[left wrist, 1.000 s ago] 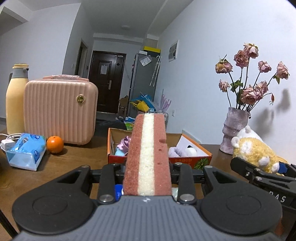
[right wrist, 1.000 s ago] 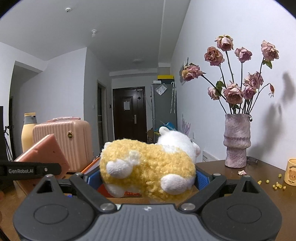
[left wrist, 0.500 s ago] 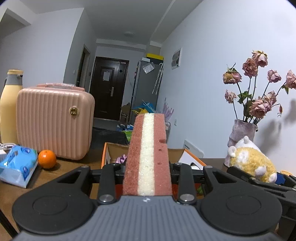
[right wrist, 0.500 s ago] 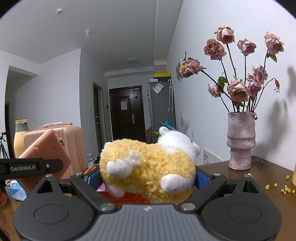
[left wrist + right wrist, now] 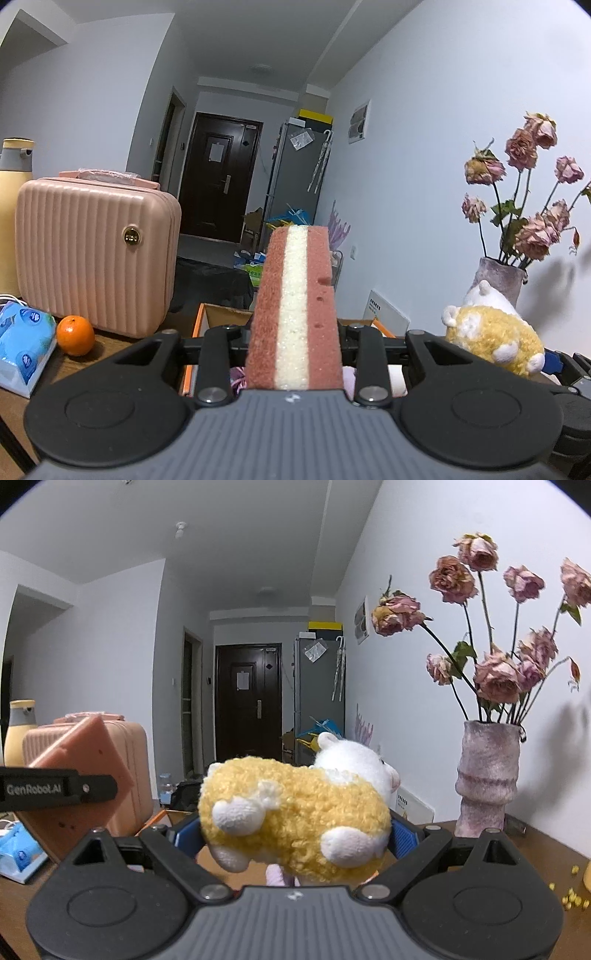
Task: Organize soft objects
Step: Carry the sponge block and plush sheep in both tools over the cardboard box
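Observation:
My left gripper (image 5: 293,338) is shut on a pink sponge (image 5: 295,306) with a white middle layer, held on edge above the orange-rimmed cardboard box (image 5: 192,332). Soft items, one lilac (image 5: 238,376), lie inside the box. My right gripper (image 5: 295,830) is shut on a yellow and white plush toy (image 5: 295,819), its blue pads (image 5: 402,836) pressing both sides. In the left wrist view the plush toy (image 5: 491,336) shows at the right. In the right wrist view the sponge (image 5: 85,768) and the left gripper's finger (image 5: 55,788) show at the left.
A pink ribbed case (image 5: 92,254), an orange (image 5: 75,335), a blue tissue pack (image 5: 22,343) and a yellow bottle (image 5: 13,206) stand at the left on the wooden table (image 5: 535,856). A vase of dried roses (image 5: 487,779) stands right; yellow bits (image 5: 570,897) lie nearby.
Both grippers have moved forward and slightly up with their loads. The box now sits closer beneath the sponge, and the vase looms nearer in the right wrist view.

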Tool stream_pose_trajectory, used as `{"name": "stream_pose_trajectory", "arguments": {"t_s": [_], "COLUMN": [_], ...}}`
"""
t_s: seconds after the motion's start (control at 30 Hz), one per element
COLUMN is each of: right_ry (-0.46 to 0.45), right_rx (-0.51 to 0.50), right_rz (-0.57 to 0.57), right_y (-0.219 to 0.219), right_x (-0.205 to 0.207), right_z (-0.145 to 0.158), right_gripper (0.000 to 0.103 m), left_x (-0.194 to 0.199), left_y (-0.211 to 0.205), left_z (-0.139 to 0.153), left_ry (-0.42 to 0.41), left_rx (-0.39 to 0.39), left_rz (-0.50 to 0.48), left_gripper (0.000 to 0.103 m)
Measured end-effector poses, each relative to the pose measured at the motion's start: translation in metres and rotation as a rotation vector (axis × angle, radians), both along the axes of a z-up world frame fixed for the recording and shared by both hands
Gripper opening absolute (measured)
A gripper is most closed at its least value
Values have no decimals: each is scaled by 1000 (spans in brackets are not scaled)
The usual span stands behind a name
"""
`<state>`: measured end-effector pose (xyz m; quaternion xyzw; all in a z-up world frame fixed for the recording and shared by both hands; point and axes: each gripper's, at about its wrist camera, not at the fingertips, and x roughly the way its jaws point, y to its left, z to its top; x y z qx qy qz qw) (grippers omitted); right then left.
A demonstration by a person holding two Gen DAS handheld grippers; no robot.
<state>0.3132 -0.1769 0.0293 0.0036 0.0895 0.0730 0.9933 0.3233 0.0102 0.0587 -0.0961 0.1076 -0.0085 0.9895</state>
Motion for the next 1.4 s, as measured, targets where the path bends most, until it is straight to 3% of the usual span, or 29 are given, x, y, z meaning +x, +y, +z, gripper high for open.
{"name": "stream_pose_trajectory", "arguments": {"t_s": [0.3,0.67,1.17,1.4], "right_ry": [29,129,255,240], "right_rx": [-56,-91,-156,-188], "right_rz": [-10,-23,-26,1], "right_y": [11,16,33,43], "right_x": [38,91,150,153], "right_z": [10,10,-24,-46], "right_gripper": [95,95,95,95], "left_x": [34,77,130,142], "left_y": [-3,0,1,-1], "left_z": [4,2,-20,-39], "left_ry": [19,53,146,186], "left_rx": [4,-18,-27,-11], "left_rz": [1,6,17,26], "left_gripper": [32,32,32,32]}}
